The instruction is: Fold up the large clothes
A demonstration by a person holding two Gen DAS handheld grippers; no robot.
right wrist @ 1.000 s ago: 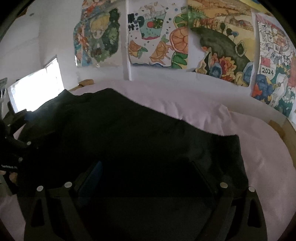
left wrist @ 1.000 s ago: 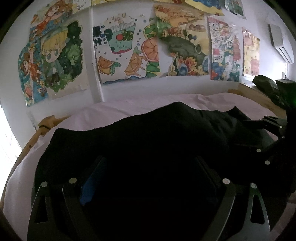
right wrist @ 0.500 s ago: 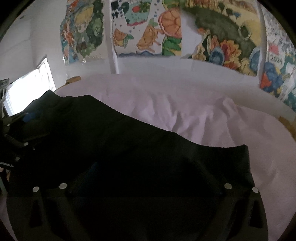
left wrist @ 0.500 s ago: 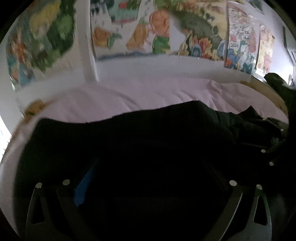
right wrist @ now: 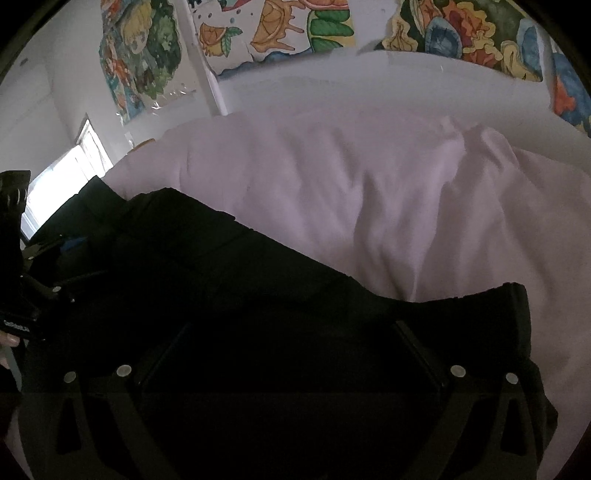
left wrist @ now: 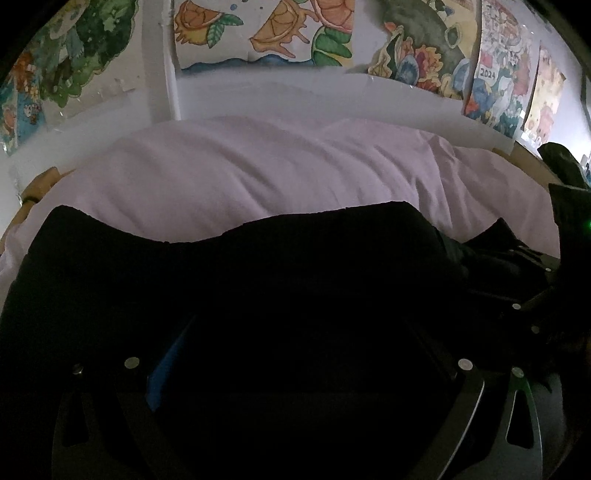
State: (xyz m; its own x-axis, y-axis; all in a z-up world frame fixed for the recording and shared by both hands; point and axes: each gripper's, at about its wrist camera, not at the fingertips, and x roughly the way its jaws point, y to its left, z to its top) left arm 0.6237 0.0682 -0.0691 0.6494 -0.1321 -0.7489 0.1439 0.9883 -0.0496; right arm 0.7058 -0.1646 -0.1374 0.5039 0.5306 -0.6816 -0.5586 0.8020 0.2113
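A large black garment [left wrist: 236, 280] lies spread on a pale pink bed sheet [left wrist: 258, 177]; it also fills the lower left of the right wrist view [right wrist: 229, 295]. My left gripper [left wrist: 295, 332] stands open, its fingers wide apart over the black cloth. My right gripper [right wrist: 291, 332] is open too, low over the garment's right part. The right gripper shows at the right edge of the left wrist view [left wrist: 532, 302]. The left gripper shows at the left edge of the right wrist view [right wrist: 33, 288]. The fingertips are hard to make out against the dark cloth.
The pink sheet [right wrist: 406, 206] stretches beyond the garment to a white wall with colourful drawings [left wrist: 266, 33]. A wooden bed frame corner [left wrist: 37, 184] shows at the left. A dark object [left wrist: 561, 166] sits at the far right. A bright window [right wrist: 70, 177] is at the left.
Both grippers have tipped downward and come lower toward the bed. The garment's far edge now lies nearer me, with more pink sheet showing beyond it.
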